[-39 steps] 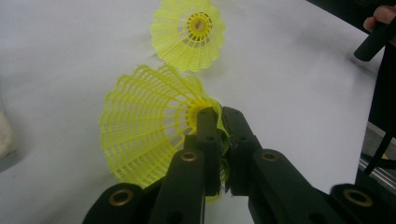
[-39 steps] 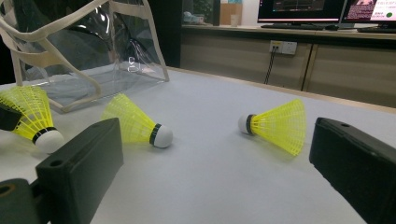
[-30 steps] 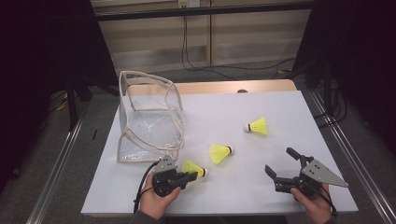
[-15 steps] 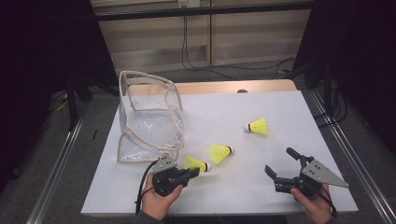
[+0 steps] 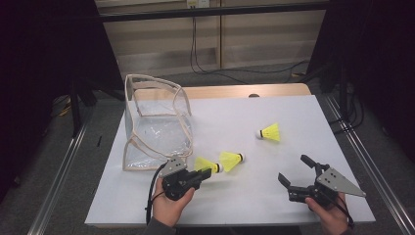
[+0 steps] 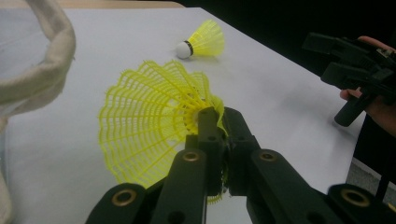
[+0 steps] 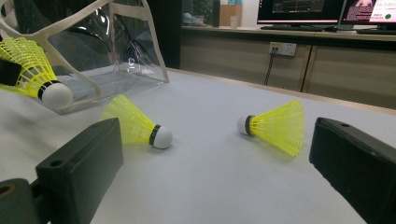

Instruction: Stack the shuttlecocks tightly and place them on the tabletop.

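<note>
left gripper [image 5: 208, 174]: fingers clamped tight on the skirt of a yellow shuttlecock [image 5: 206, 165], held clear of the desk [image 5: 303, 110], just off the bag's front corner
held shuttlecock: cork tip points toward the desk's right edge; mesh skirt [image 6: 149, 121] fans out ahead of the fingers
right gripper [image 5: 300, 171]: fingers wide open, nothing between them, near the desk's front right corner
second shuttlecock [image 5: 231, 160]: lying on the desk just beside the held one
third shuttlecock [image 5: 269, 132]: lying farther back, toward the right edge
clear bag [image 5: 156, 122]: open, at the desk's left edge
</note>
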Demonstrator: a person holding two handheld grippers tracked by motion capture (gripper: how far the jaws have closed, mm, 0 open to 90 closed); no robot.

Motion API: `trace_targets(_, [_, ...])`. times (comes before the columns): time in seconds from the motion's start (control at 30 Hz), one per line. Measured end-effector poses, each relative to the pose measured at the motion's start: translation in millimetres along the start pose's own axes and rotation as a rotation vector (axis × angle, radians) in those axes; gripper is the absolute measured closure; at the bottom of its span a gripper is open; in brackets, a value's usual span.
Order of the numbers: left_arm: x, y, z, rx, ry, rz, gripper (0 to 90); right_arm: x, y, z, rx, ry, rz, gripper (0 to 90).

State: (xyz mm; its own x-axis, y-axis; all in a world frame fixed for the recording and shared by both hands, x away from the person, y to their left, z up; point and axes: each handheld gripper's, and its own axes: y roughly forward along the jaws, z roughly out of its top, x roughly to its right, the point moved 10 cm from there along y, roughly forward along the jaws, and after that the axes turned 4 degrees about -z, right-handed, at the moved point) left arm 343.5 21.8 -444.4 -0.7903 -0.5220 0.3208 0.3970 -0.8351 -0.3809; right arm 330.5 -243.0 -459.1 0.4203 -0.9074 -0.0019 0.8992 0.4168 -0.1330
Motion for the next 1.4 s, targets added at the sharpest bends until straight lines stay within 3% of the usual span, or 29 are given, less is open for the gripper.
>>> trace_targets(0.6, [-1.7,15.6,17.4,0.014,-0.006,0.040,87.6,0.1,-0.5,-0.5,-0.002,0.004,0.002,2.2])
trace_targets(1.03, [1.0,34.8,33.2,-0.003,0.000,0.034,87.7,1.2,-1.4,-1.1,-0.002,0.008,0.002,2.3])
trace_targets(1.4, [-8.3,43.4,46.8,-0.020,-0.032,0.062,87.5,-1.0,-1.3,-0.7,0.001,0.004,0.011,2.3])
